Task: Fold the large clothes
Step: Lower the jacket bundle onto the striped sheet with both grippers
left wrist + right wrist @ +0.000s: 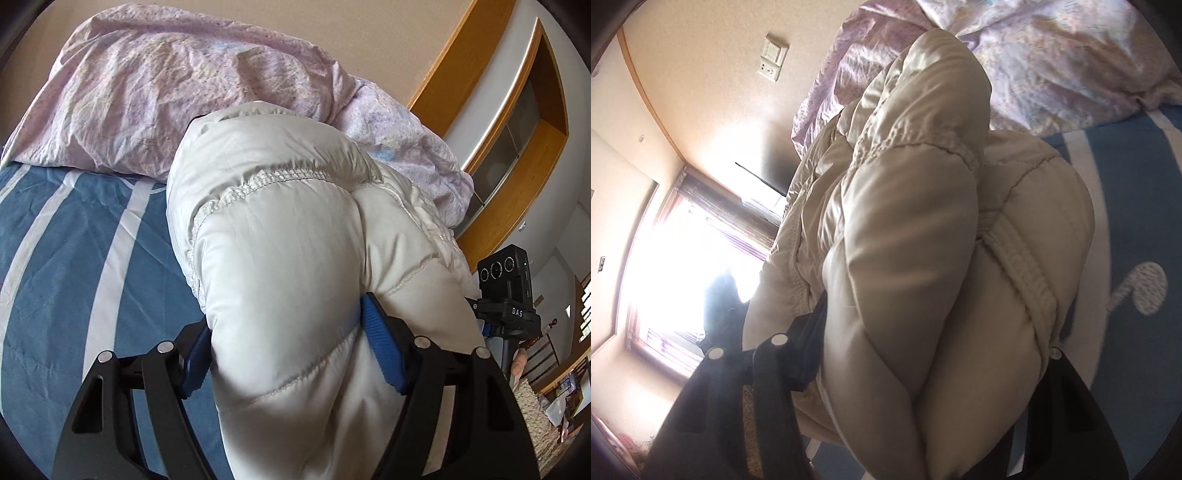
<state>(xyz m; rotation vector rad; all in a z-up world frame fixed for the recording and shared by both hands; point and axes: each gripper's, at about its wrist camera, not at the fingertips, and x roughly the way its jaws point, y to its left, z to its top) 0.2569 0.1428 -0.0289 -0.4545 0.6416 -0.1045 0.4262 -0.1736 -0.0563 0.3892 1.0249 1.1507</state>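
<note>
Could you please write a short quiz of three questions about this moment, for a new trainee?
1. True or false: both grippers are clamped on the same white puffer jacket.
2. What lies at the far end of the bed, beyond the jacket? A) a lilac crumpled duvet B) a stack of towels C) a suitcase
3. Fill in: the bed sheet is blue with ____ stripes.

Key:
1. True: the left gripper and the right gripper each pinch a thick fold.
2. A, the duvet.
3. White.
</note>
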